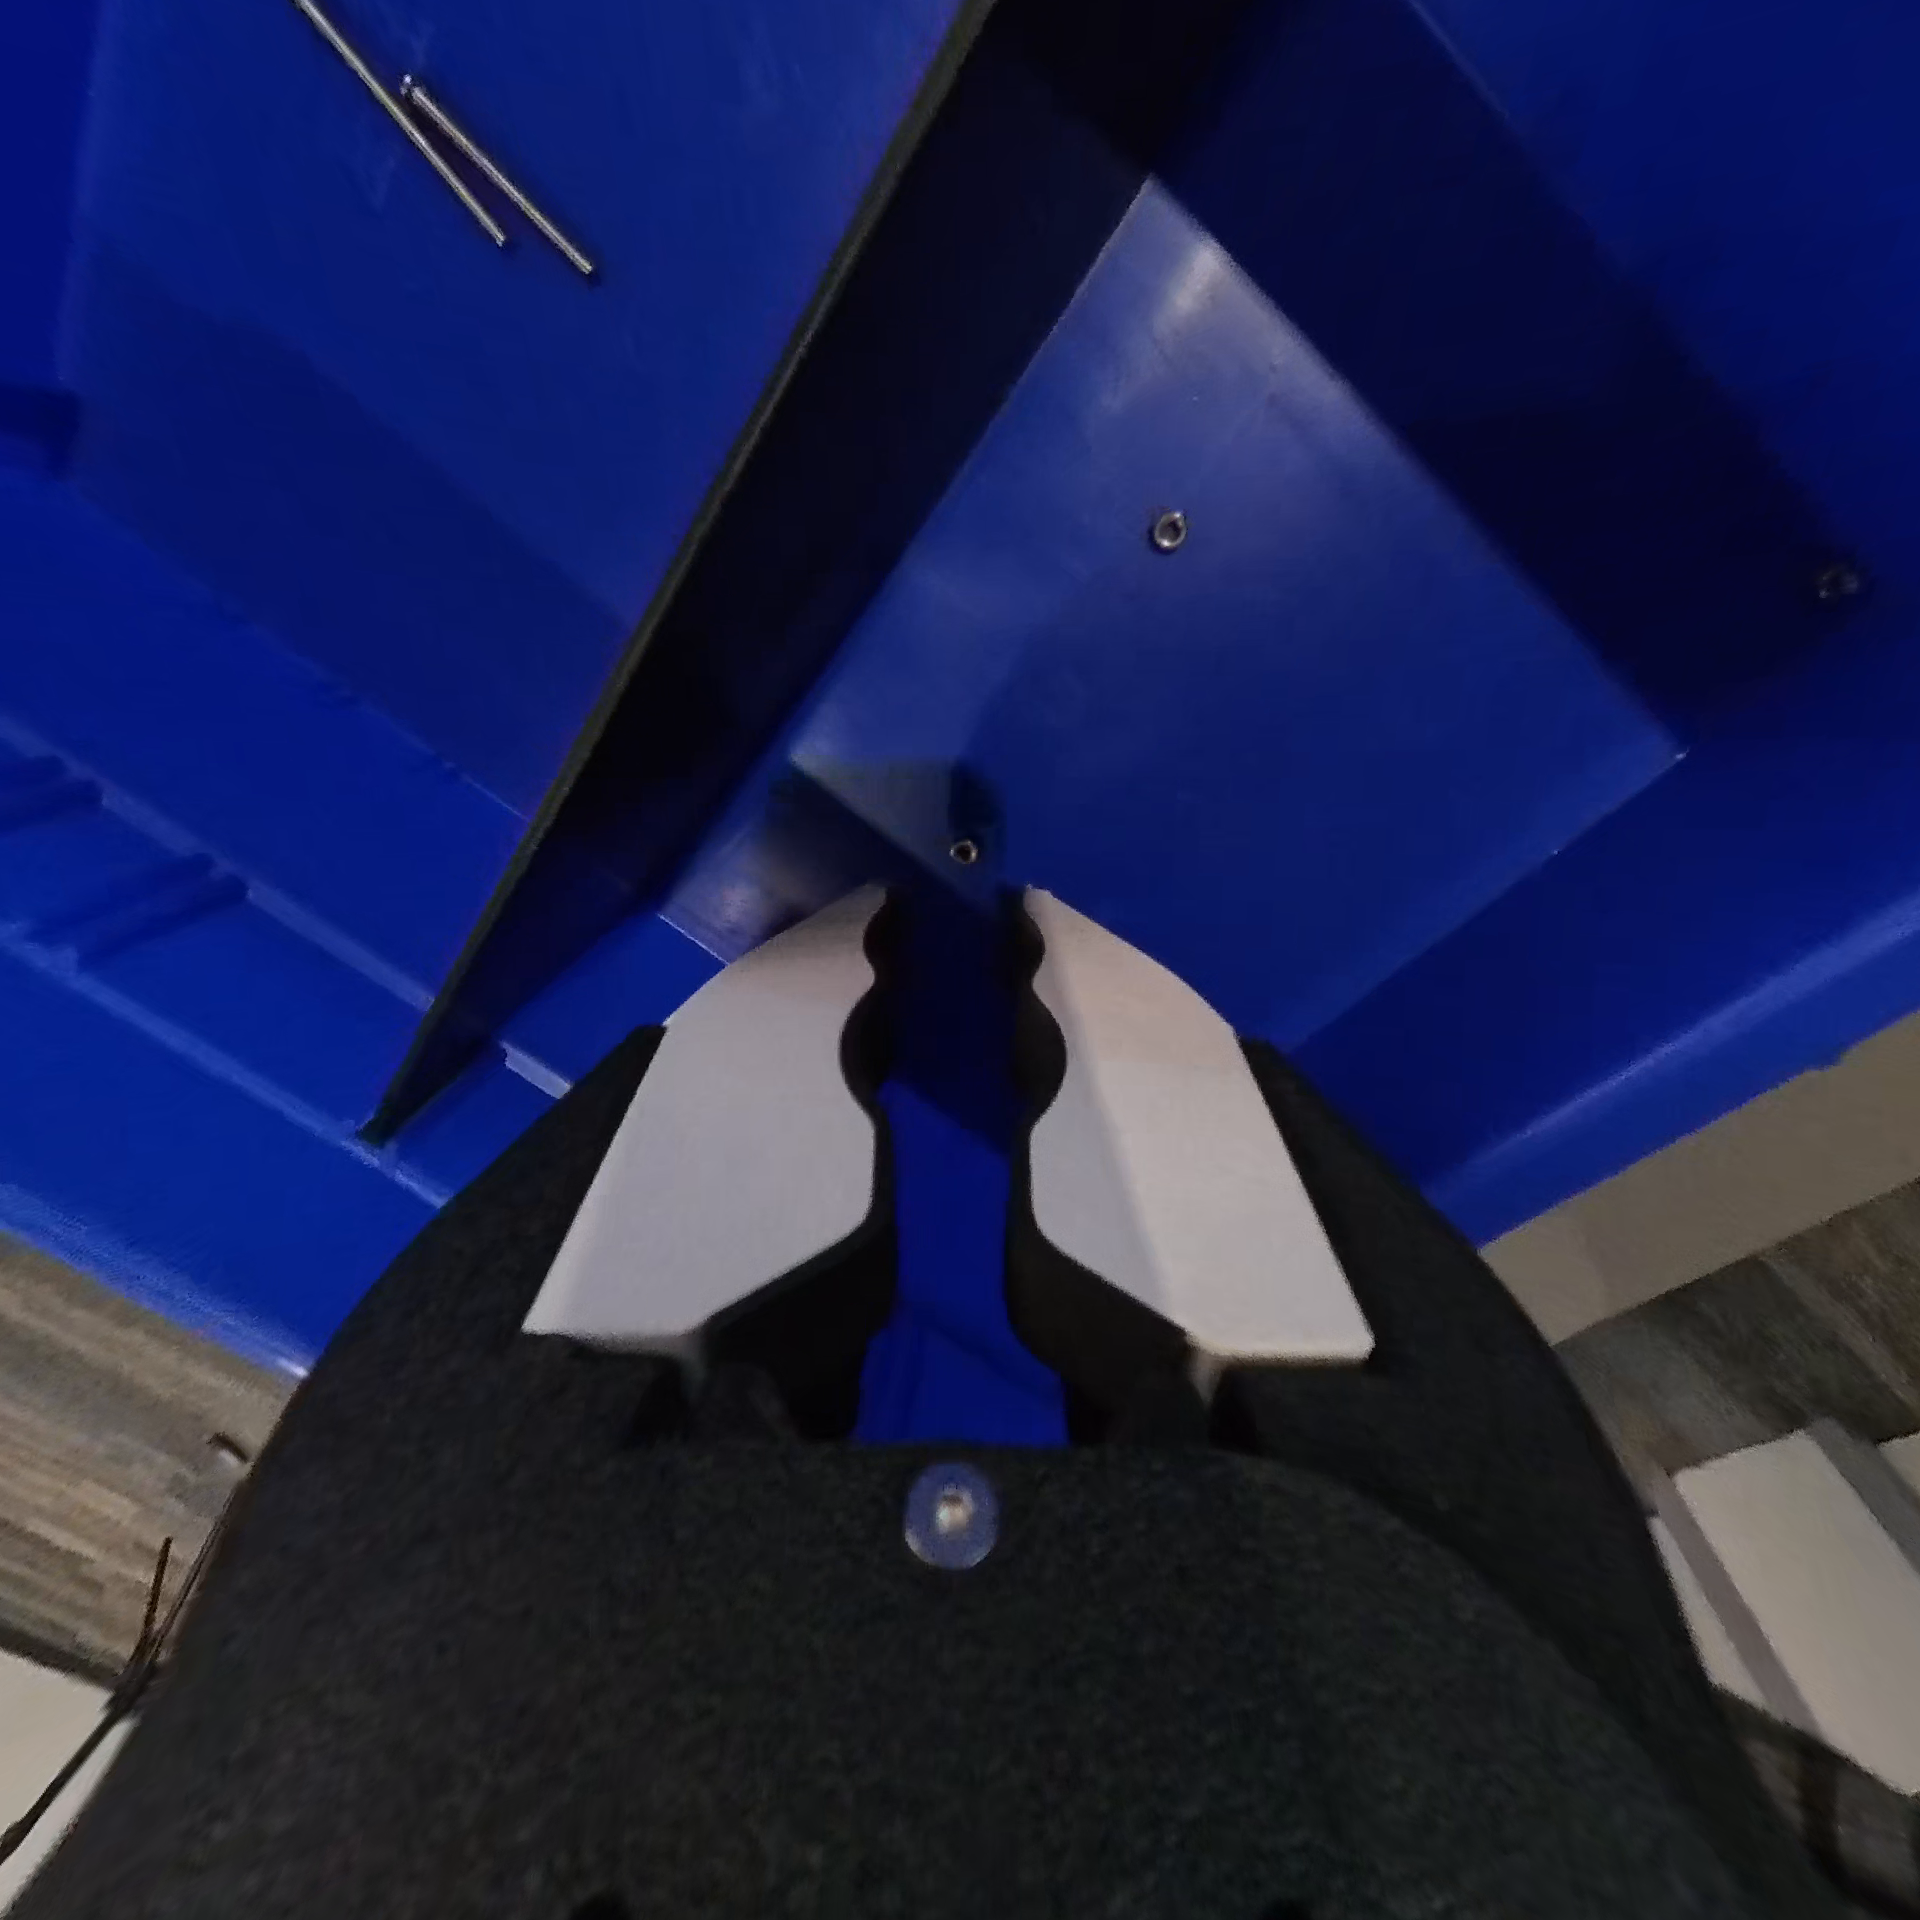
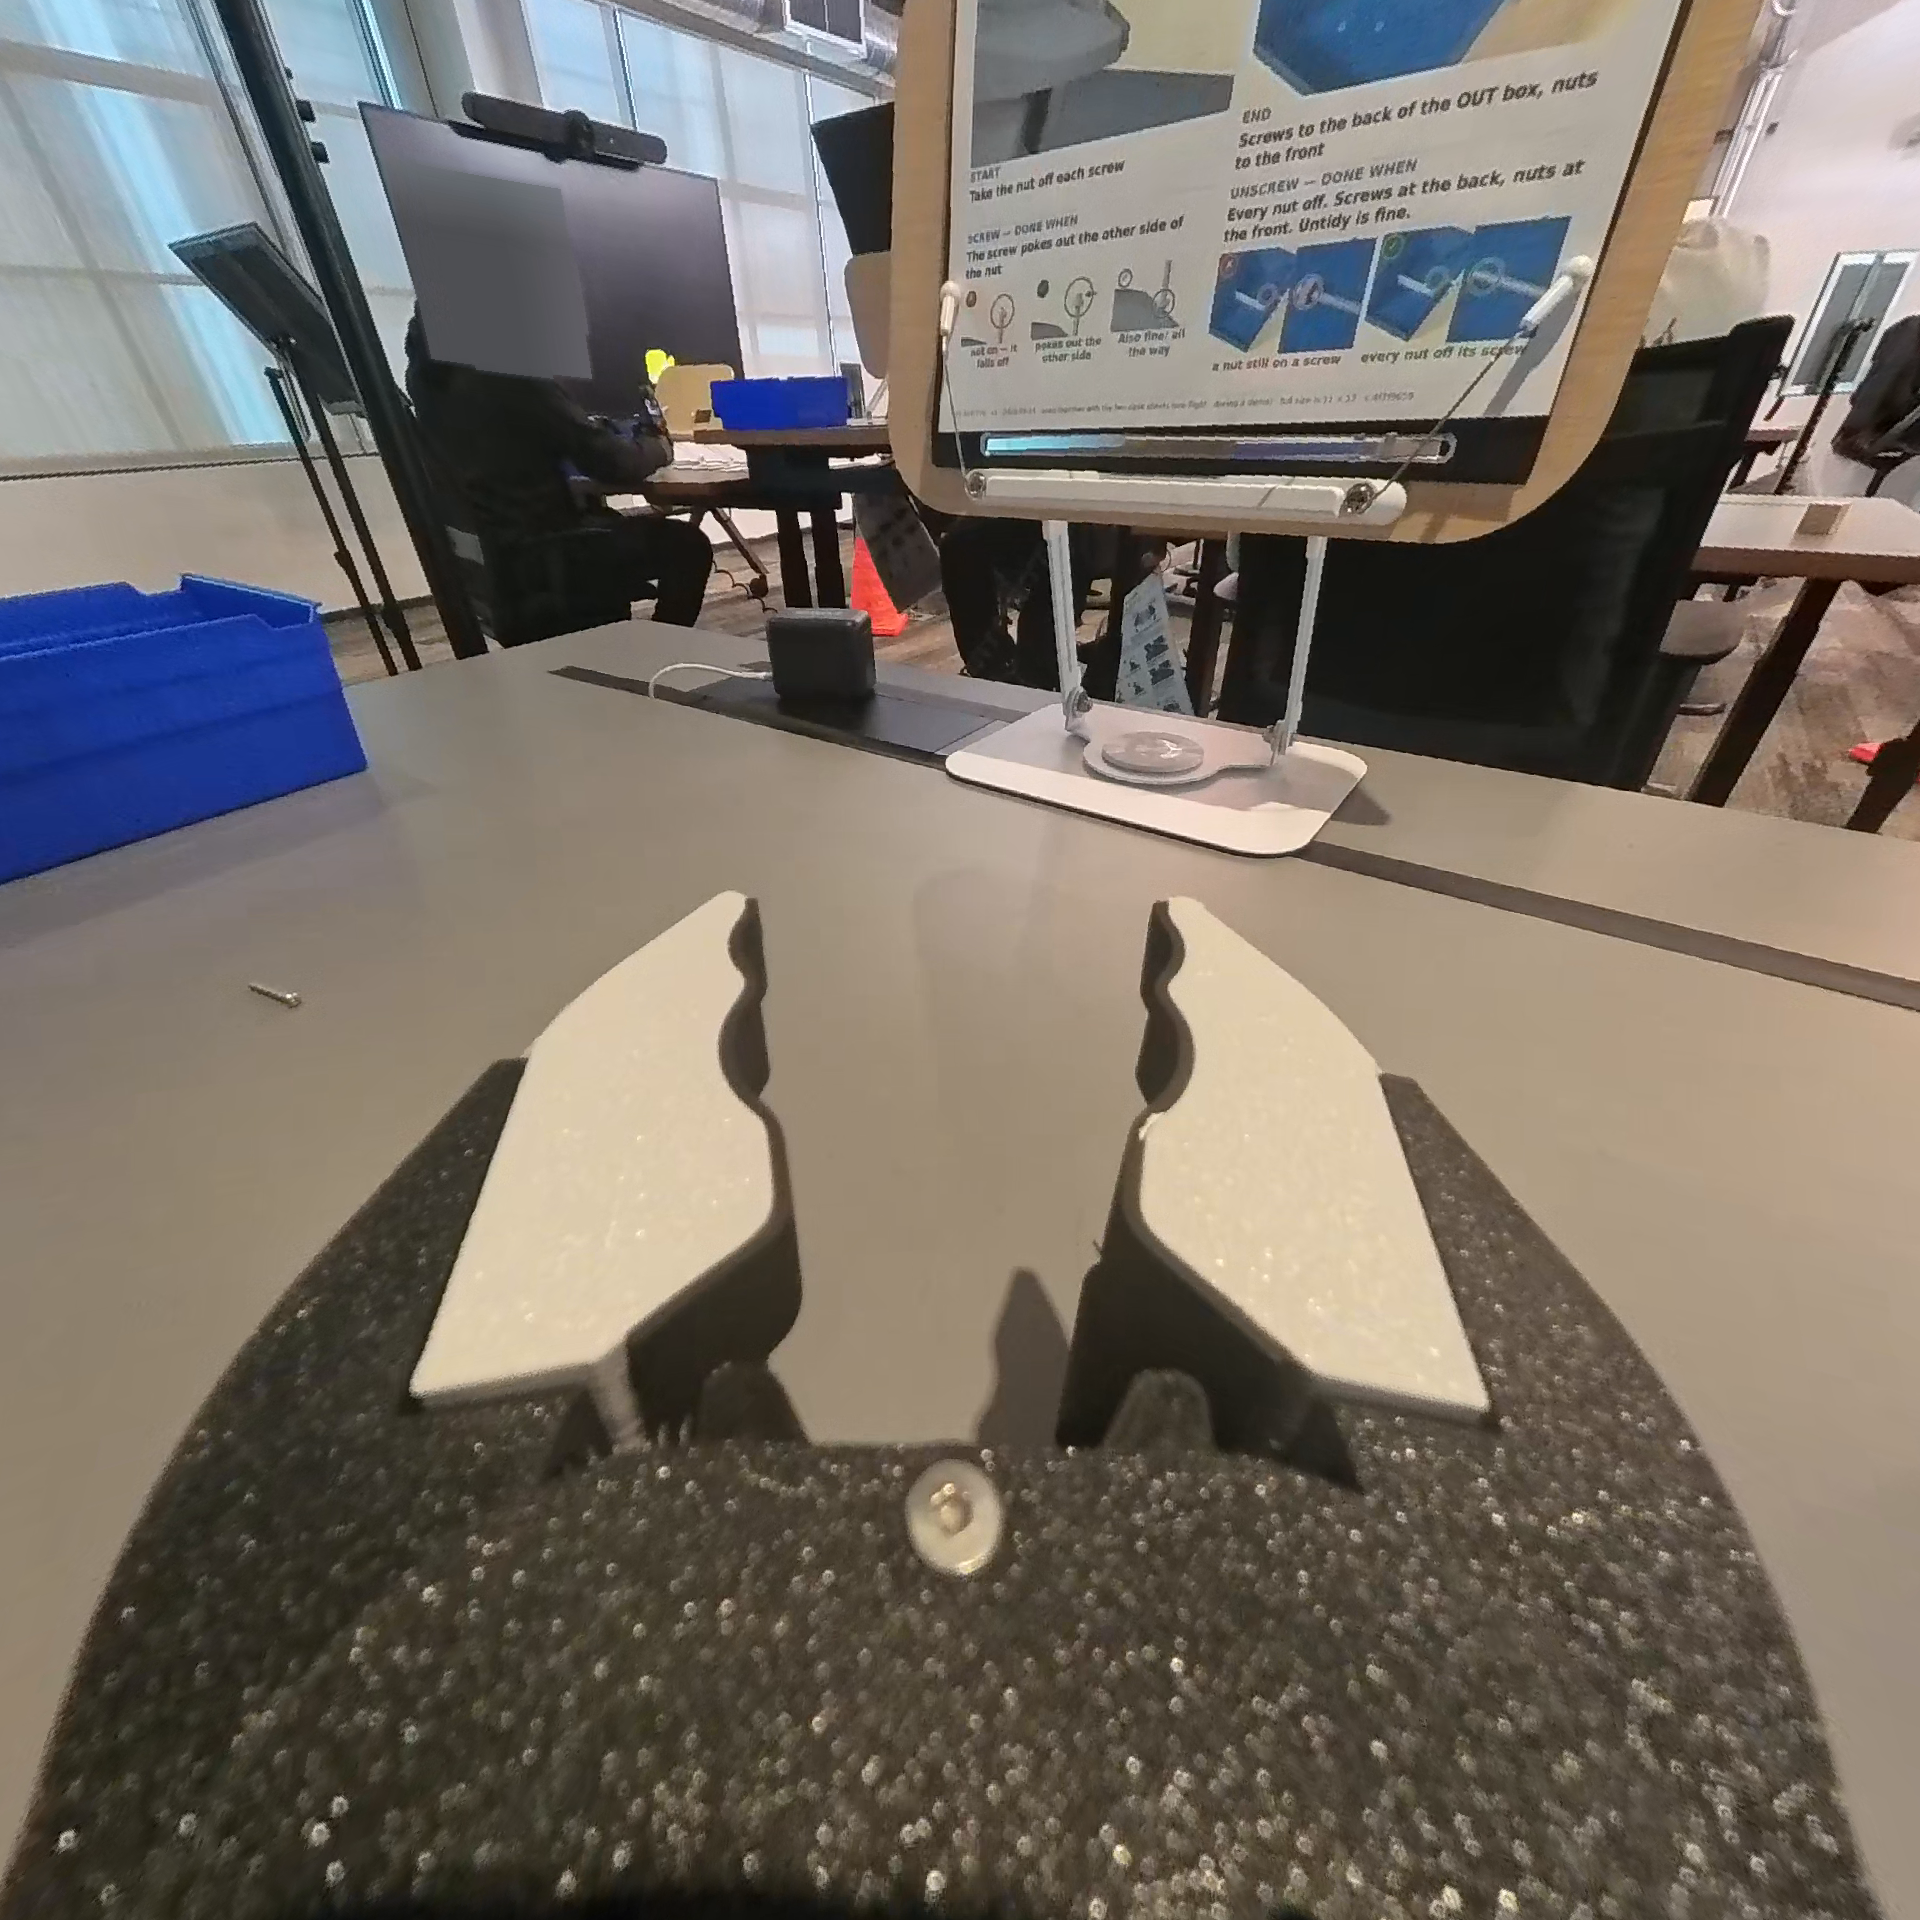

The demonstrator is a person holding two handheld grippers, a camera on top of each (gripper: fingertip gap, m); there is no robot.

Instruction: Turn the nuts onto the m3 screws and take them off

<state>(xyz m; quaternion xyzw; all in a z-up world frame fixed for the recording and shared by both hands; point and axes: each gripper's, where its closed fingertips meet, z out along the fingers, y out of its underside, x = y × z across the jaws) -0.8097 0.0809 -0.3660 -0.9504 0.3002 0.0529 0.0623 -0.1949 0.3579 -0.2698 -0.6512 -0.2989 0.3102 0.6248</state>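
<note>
so far, by the look of it, the work sits somewhere in the middle. the left gripper (image 1: 945, 894) reaches down into a blue bin (image 1: 1403, 1132), its fingertips drawn close with only a narrow gap, hovering just behind a loose nut (image 1: 964, 852) in the corner of the front compartment. nothing shows between the jaws, so it seems to be closing in on that nut rather than carrying one, though whether it touches the nut i cannot tell. 2 more nuts lie on the same floor, one (image 1: 1169, 532) out in the open and another (image 1: 1841, 582) off by the far wall. beyond a dark divider (image 1: 717, 582), 2 screws (image 1: 457, 166) rest side by side, bare of nuts as far as i can see.

the right gripper (image 2: 951, 914) waits over the grey table (image 2: 1558, 1091) with its jaws wide apart and empty. a single screw (image 2: 275, 995) lies on the table to its left, near a blue bin (image 2: 156, 717).

my guess: nuts and screws are parted and sorted, and the stray screw still needs handling.
</note>
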